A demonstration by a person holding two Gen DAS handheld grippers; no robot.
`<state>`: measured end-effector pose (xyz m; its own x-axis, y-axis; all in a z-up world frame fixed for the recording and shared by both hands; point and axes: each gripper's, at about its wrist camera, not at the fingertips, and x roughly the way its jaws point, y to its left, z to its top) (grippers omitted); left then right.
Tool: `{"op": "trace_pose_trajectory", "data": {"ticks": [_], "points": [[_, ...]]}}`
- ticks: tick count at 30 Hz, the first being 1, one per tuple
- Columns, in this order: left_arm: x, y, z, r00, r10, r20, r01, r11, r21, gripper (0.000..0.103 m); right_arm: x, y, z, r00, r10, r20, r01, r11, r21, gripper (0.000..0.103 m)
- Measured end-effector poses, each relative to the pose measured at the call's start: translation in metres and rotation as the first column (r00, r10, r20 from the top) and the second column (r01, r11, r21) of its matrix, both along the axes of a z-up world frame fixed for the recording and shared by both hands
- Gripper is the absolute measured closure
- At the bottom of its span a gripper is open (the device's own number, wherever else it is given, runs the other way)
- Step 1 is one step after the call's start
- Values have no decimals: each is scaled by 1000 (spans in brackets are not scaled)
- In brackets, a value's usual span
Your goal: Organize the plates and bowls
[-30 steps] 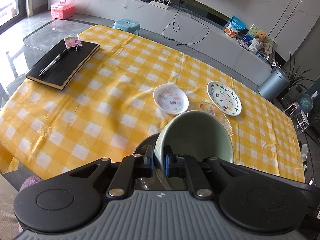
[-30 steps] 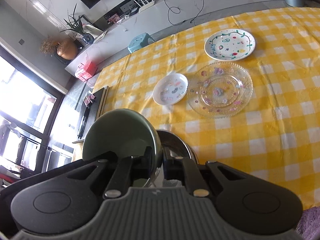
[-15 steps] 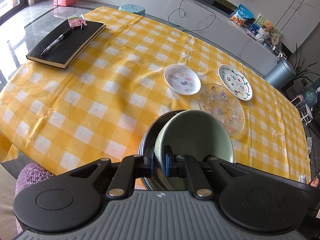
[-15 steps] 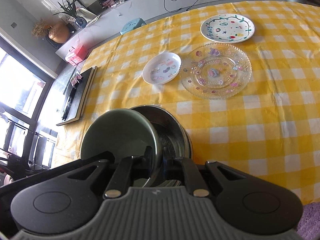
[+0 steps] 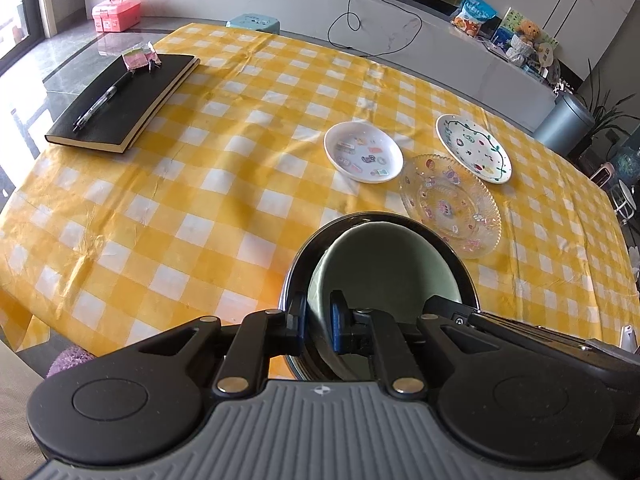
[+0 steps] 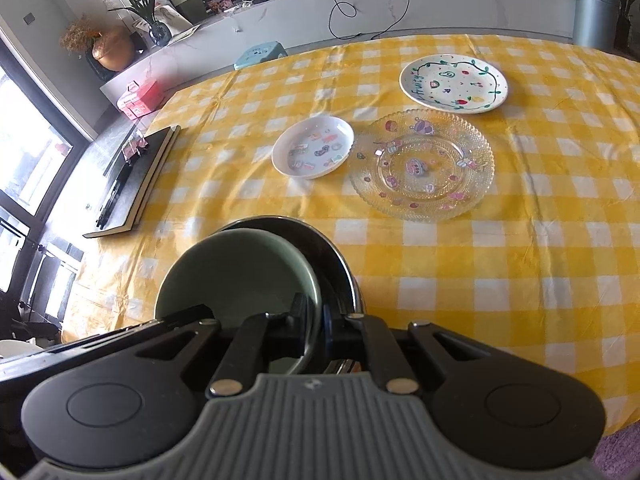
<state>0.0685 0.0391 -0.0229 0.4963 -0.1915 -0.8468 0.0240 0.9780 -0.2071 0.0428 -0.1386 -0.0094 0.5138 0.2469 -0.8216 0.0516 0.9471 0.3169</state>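
Desk [image 5: 168, 208] under yellow-white check cloth. Far left: black notebook [image 5: 124, 100], pen [image 5: 102, 98] lying on its cover, small pink packet [image 5: 138, 58] at its far end. Middle stretch of cloth bare. Near edge, right of centre: green bowl [image 5: 384, 264] sitting tilted inside the larger dark metal bowl [image 5: 300, 272], which rests on the desk. Left gripper [image 5: 318, 322] clamped on green bowl's left rim, one pad outside, one inside; jaws have just been opening slightly, rim between them. Right gripper [image 6: 310, 326] clenched on the green bowl's [image 6: 240, 272] right rim, in the gap beside the metal bowl [image 6: 340, 264] wall. Just beyond the bowls: small white dish with stickers [image 5: 363, 152], clear glass plate [image 5: 450, 204] near the metal bowl's far rim but apart from it, white plate with green vine border [image 5: 474, 148] furthest right. The three nearly touch. Off desk: pink box [image 5: 116, 12], blue stool [image 5: 253, 23], grey bin [image 5: 564, 124].
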Motion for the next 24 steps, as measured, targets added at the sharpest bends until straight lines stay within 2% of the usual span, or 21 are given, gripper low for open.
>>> {"op": "trace_pose_trajectory", "data": {"ticks": [2, 6, 15, 17, 21, 24], "points": [[-1, -1, 0, 1000, -2, 5, 2, 1000, 10, 89, -1, 1, 1, 1000, 5, 13, -4, 1000, -24, 94], [-3, -4, 4, 999, -11, 37, 9, 999, 45, 89, -2, 1, 4, 999, 15, 35, -14, 999, -31, 93], [-4, 3, 8, 999, -7, 44, 7, 1000, 6, 89, -5, 1, 9, 998, 13, 57, -12, 1000, -27, 92], [-4, 4, 9, 999, -5, 45, 5, 1000, 0, 89, -5, 1, 11, 998, 9, 67, -7, 1000, -20, 86], [-5, 5, 12, 998, 2, 56, -2, 1000, -6, 89, -7, 0, 16, 996, 3, 91, -1, 1000, -21, 84], [-7, 6, 17, 997, 10, 74, -9, 1000, -9, 89, -7, -2, 18, 995, -6, 99, 6, 1000, -8, 78]]}}
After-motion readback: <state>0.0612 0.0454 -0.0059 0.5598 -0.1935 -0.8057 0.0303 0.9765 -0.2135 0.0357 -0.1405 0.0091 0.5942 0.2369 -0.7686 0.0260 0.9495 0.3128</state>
